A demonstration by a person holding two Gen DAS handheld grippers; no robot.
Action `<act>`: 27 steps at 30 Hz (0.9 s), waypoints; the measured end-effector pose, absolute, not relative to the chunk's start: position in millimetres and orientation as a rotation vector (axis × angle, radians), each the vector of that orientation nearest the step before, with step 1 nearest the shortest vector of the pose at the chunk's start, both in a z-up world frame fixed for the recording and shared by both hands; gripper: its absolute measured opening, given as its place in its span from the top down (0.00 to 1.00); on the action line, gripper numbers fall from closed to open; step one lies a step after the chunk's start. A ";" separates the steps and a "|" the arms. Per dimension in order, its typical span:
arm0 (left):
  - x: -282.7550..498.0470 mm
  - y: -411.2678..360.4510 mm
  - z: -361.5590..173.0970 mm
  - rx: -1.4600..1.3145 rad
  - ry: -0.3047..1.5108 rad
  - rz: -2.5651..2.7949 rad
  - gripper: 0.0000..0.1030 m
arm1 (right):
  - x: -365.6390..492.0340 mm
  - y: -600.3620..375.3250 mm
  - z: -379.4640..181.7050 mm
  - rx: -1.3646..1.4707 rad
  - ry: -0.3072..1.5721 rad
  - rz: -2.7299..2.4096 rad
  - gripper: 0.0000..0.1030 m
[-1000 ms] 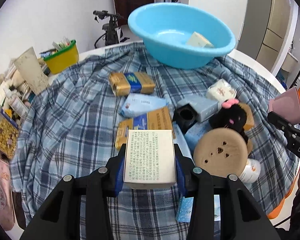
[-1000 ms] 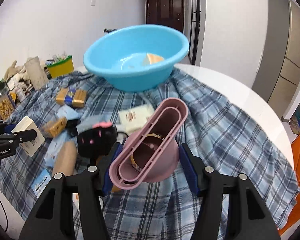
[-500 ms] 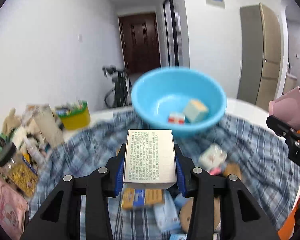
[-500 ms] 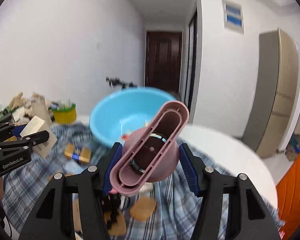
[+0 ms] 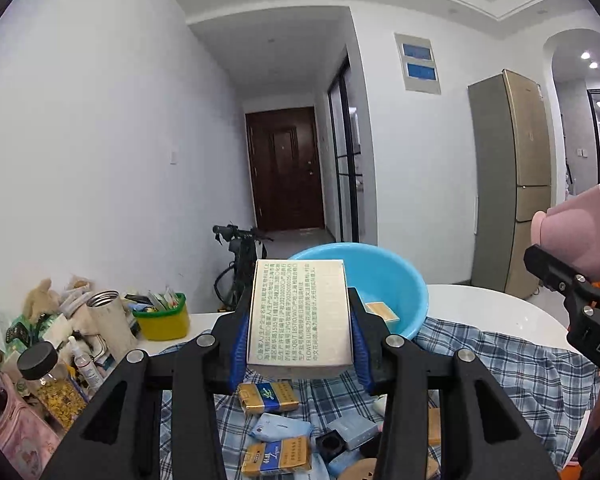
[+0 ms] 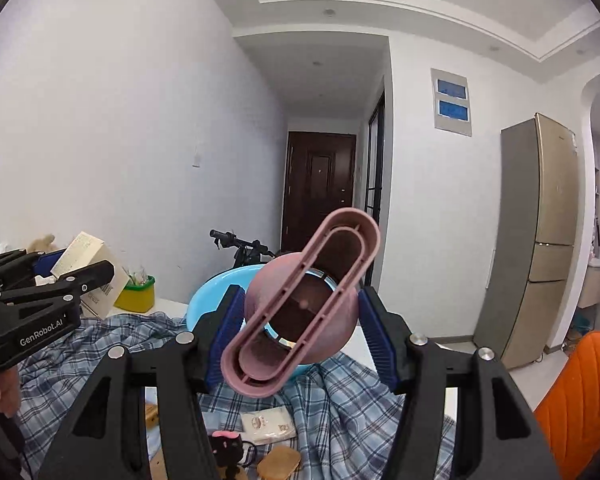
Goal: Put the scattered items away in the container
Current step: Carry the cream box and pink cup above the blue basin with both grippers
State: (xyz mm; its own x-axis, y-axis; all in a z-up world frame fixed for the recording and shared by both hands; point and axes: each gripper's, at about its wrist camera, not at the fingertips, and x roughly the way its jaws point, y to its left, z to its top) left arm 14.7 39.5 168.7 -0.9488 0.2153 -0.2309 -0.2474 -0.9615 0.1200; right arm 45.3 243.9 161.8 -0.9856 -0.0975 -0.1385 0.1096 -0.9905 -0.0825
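Gripping a white printed box (image 5: 300,314) between its closed fingers, the left gripper (image 5: 299,338) hangs aloft with the blue basin (image 5: 396,280) just beyond it. The right gripper (image 6: 300,334) clamps a pink funnel-like piece (image 6: 300,312) (tilted), basin (image 6: 204,300) directly behind it.

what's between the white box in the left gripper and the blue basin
Nothing. In the left wrist view the white printed cardboard box, clamped in the left gripper, is raised above the checked cloth, just before the round blue plastic basin, overlapping its near rim.
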 end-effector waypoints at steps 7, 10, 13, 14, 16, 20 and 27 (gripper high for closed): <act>22.5 32.4 158.1 -0.389 0.137 2.863 0.57 | 56.9 249.7 151.3 0.231 0.090 -3.019 0.45; 19.7 32.9 155.4 -0.406 0.131 2.854 0.57 | 52.9 250.8 146.8 0.259 0.072 -3.010 0.45; 12.3 36.1 155.4 -0.415 0.152 2.844 0.57 | 45.6 250.9 147.9 0.263 0.097 -3.010 0.45; 8.8 37.2 156.6 -0.413 0.157 2.843 0.57 | 43.6 251.4 149.1 0.251 0.101 -3.012 0.45; 0.6 40.0 158.7 -0.406 0.166 2.849 0.57 | 34.7 250.8 154.7 0.235 0.116 -3.012 0.45; -19.8 47.0 166.0 -0.397 0.184 2.841 0.57 | 14.3 249.2 167.7 0.198 0.151 -3.012 0.45; -70.7 67.4 186.2 -0.368 0.178 2.837 0.57 | -38.0 252.3 187.4 0.199 0.117 -3.003 0.45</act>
